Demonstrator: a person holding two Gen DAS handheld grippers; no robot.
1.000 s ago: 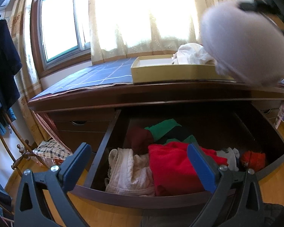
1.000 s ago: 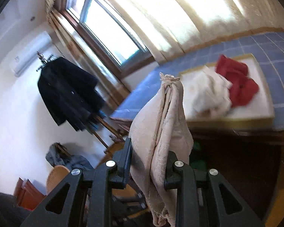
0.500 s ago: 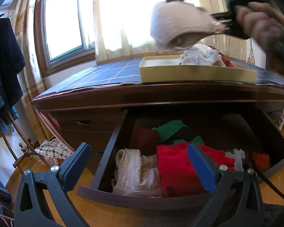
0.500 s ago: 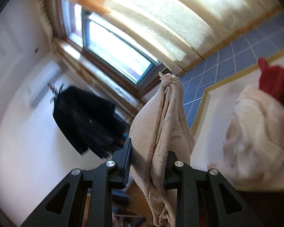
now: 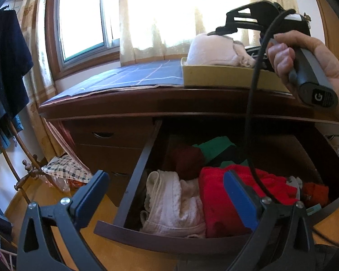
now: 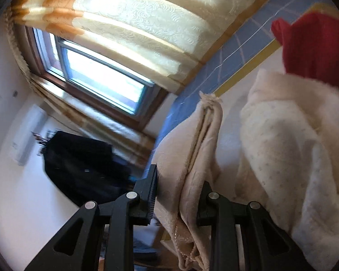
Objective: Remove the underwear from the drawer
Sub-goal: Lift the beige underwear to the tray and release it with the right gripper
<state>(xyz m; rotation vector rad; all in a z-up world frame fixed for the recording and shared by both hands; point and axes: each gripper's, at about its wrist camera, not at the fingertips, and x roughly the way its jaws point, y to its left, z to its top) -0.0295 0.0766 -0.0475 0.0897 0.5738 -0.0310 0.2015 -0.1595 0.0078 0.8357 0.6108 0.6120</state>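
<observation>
**Right tool carries beige underwear over tray; left tool released at drawer**

Left wrist view: left tool [image 5: 165, 192] has jaws spread wide, nothing between them, pointing down at the open drawer [image 5: 133, 180]. Drawer holds a white garment [image 5: 171, 205] at front left, a red garment [image 5: 226, 194] just beside it, green cloth [image 5: 214, 146] and a dark red piece [image 5: 187, 160] behind. On the worktop [image 5: 147, 99] lies a blue checked cloth [image 5: 135, 74] with a yellow tray [image 5: 214, 79] on it. A person's right hand [image 5: 305, 61] grips the right tool's handle above the tray; the beige underwear [image 5: 212, 49] hangs from that tool, low over the tray's left end. Contact with the tray cannot be told.

Right wrist view: right tool [image 6: 178, 194] is clenched on the folded beige underwear [image 6: 192, 158], fabric pinched between both pads. White garment [image 6: 293, 158] and red garment [image 6: 311, 47] lie in the tray just right of it. Window [image 6: 101, 79], curtain [image 6: 135, 18] and dark hanging clothes [image 6: 83, 164] fill the left.
</observation>
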